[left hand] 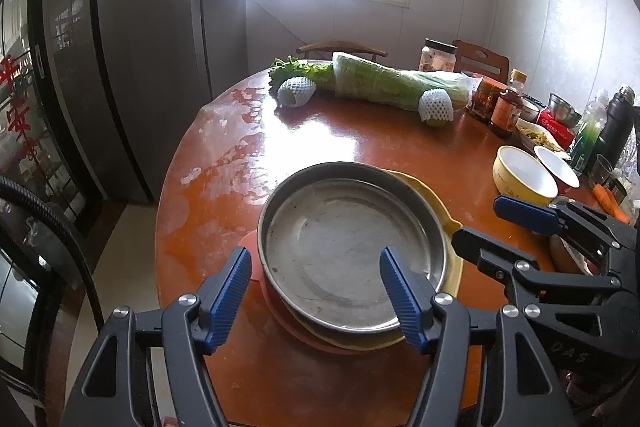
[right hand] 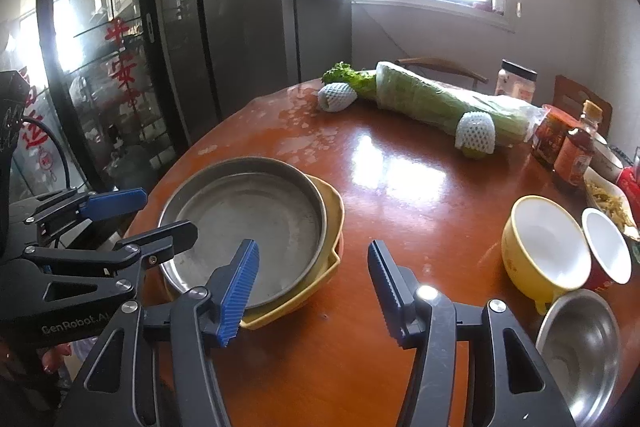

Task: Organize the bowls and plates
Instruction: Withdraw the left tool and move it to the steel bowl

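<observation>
A steel round plate (left hand: 344,247) sits on top of a yellow plate (left hand: 440,211) and a red plate (left hand: 288,323) at the near edge of the round wooden table (left hand: 360,139). My left gripper (left hand: 316,267) is open, its fingers straddling the near left rim of the steel plate. My right gripper (right hand: 312,259) is open and empty above the table, just right of the stack (right hand: 248,223). A yellow bowl (right hand: 544,255), a red bowl with white inside (right hand: 608,251) and a small steel bowl (right hand: 580,347) stand at the right.
Bagged celery (right hand: 436,99) and two net-wrapped fruits (right hand: 476,133) lie at the far side. Sauce bottles (right hand: 572,151), a jar (right hand: 516,79), a food tray and drink bottles (left hand: 616,123) crowd the right side. A dark fridge (right hand: 224,7) stands left of the table.
</observation>
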Tool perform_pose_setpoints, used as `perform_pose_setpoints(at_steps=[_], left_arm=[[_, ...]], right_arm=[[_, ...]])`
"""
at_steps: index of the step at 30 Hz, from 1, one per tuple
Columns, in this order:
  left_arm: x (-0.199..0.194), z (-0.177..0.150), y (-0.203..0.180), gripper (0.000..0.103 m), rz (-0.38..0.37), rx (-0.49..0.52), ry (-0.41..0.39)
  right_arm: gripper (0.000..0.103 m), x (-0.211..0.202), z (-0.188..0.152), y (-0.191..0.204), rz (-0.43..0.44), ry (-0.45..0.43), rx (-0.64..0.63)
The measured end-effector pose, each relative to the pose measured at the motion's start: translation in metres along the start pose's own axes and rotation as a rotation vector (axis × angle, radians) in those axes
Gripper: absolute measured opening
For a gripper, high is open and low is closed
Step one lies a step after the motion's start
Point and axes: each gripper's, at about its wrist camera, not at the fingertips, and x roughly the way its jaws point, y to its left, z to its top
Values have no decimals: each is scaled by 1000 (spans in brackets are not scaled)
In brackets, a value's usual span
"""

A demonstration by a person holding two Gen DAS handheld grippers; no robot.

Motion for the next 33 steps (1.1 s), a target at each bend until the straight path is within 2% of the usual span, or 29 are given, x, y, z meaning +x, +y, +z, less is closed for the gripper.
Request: perform_pose_setpoints(at_steps=[11, 18, 21, 33], left_arm=[[-19, 1, -12, 67, -1, 14, -33], [-35, 4, -25, 72, -7, 23, -65], [-42, 6, -33, 73, -25, 28, -74], [-62, 23, -83, 76, -97, 85, -126]], right_arm=[[62, -26, 0, -10, -19, -48, 25], [63, -51, 0, -17, -43, -87, 40], [67, -64, -1, -22, -60, -111, 52], [72, -119, -12, -52, -137, -198, 95]])
